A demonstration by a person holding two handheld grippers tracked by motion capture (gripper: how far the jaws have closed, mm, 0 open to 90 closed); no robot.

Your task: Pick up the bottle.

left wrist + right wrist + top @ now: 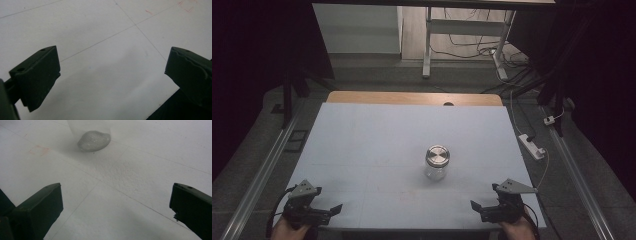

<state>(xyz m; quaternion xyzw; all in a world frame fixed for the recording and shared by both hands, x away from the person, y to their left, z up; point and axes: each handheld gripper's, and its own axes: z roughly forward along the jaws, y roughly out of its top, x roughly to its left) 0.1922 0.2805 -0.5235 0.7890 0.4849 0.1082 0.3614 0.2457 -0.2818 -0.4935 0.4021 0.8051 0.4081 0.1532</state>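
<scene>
Tools (333, 209) (474, 205) gape; glass jar (436, 163), steel lid.

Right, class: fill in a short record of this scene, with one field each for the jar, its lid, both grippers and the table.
jar: clear glass, upright, near the table's middle
lid: metal, on the jar
left gripper: open, holding nothing, at the near left corner
right gripper: open, holding nothing, at the near right corner
table: white top, wooden strip at the far edge
contact: neither gripper touches the jar
</scene>
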